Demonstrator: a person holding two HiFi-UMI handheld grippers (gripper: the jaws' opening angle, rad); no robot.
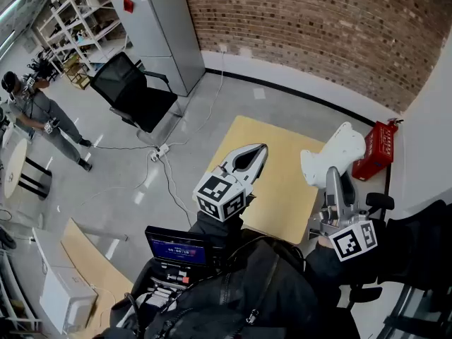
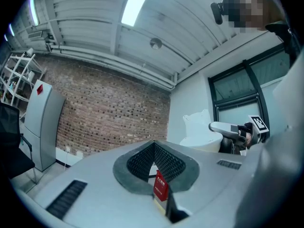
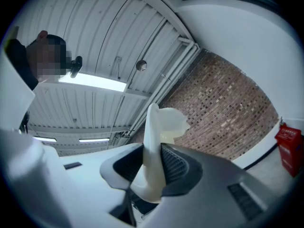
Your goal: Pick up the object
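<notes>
A white, thin-walled plastic object (image 1: 333, 156) is held up above the right edge of the tan table (image 1: 272, 189). My right gripper (image 1: 332, 181) is shut on it. In the right gripper view the object's wall (image 3: 153, 141) stands pinched between the ribbed pads, and its upper part rises past the jaws. My left gripper (image 1: 258, 151) hovers over the table's middle with its tips together and nothing in them. In the left gripper view my left gripper (image 2: 154, 148) is shut. Beyond it show the white object (image 2: 200, 129) and the right gripper (image 2: 232, 130).
A red box (image 1: 375, 149) stands on the floor by the wall, right of the table. A black office chair (image 1: 134, 90) and a grey cabinet (image 1: 166, 30) are at the back left. Cables and a power strip (image 1: 159, 152) lie on the floor. A person (image 1: 42, 115) stands far left.
</notes>
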